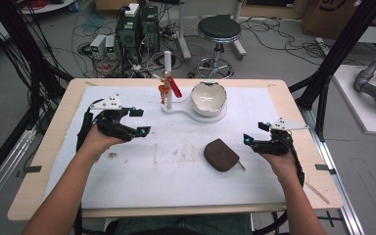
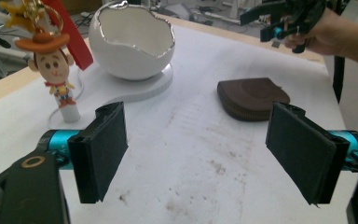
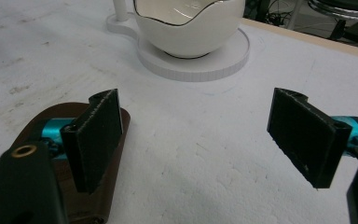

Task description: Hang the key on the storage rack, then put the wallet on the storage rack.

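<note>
At centre-right of the high view, on the white-topped counter [image 1: 127, 171], lies the brown ice-lolly-shaped pad w/ a short wooden stick [image 1: 220, 154], flat and untouched. Upper centre: white eggshell-shaped ceramic bowl [image 1: 208, 98] on its white stand base, empty as far as I can see, and beside it a white post w/ a small cowboy-figure keyring [image 1: 164, 91] and red tag hanging off it.

Progress, my read: looks like the start or a pause between steps. Nothing is in either pair of tongs, nothing in the bowl, so whatever move involves the brown pad isn't done yet.

Left tongs [image 1: 138, 122]: jaws wide apart, nothing between them, at left-centre of the high view, well apart from the pad. In the left gripper view the pad [image 2: 253, 98] sits ahead, upper right of centre, clear of both jaws.

Right tongs [image 1: 255, 132]: jaws also wide apart, empty, at the right of the high view, near the pad, just to its upper right, not touching. In the right gripper view the pad [image 3: 37, 140] is at lower left, partly behind the left-hand jaw, outside the gap. Right tongs are the closer pair for a pick-up.
</note>
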The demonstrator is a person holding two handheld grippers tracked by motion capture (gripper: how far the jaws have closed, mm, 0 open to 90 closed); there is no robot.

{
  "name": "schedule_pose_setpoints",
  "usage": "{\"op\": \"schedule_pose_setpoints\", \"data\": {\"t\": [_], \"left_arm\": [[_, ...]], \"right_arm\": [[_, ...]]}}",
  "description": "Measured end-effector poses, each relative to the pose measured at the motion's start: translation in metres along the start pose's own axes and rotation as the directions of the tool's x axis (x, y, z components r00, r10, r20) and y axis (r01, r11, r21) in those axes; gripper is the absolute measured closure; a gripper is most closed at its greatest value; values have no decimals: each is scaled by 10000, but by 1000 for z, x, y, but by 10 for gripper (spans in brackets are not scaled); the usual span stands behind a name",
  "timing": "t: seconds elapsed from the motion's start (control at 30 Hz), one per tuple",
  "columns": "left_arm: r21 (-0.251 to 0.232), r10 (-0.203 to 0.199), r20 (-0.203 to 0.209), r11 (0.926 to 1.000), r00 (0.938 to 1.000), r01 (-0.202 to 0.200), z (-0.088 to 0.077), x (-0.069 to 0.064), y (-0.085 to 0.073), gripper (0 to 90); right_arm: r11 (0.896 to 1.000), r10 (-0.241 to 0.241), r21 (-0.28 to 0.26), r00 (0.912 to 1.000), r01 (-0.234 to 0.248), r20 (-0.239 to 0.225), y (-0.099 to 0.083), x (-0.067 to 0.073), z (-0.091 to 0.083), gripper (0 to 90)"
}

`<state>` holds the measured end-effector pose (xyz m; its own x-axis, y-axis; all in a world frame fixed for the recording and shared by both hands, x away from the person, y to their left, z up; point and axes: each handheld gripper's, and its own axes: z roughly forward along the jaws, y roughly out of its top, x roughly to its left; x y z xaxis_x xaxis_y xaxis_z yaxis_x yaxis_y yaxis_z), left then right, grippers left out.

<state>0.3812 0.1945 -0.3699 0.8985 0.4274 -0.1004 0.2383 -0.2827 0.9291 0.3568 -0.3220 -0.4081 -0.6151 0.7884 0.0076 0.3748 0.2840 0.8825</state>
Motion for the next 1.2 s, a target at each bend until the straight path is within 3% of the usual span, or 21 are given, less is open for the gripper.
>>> {"op": "schedule_pose_setpoints", "data": {"t": [0.17, 0.63, 0.87, 1.2], "left_arm": [[-6, -9, -122, 10000, 9999, 9, -2, -4, -13, 200], [-168, -393, 190, 9991, 9990, 396, -14, -8, -44, 200], [-129, -405, 212, 9991, 9990, 408, -9, -8, -46, 200], [-245, -701, -147, 9973, 9974, 698, -17, 1, -50, 199]], "right_arm": [[10000, 41, 34, 10000, -41, -7, 0, 0, -1, 180], [10000, -29, 79, 10000, 29, -11, -1, 2, -3, 179], [9999, -48, 108, 10000, 48, -22, -1, 3, -5, 180], [10000, -88, 11, 9999, 88, -70, -5, 6, -7, 180]]}}
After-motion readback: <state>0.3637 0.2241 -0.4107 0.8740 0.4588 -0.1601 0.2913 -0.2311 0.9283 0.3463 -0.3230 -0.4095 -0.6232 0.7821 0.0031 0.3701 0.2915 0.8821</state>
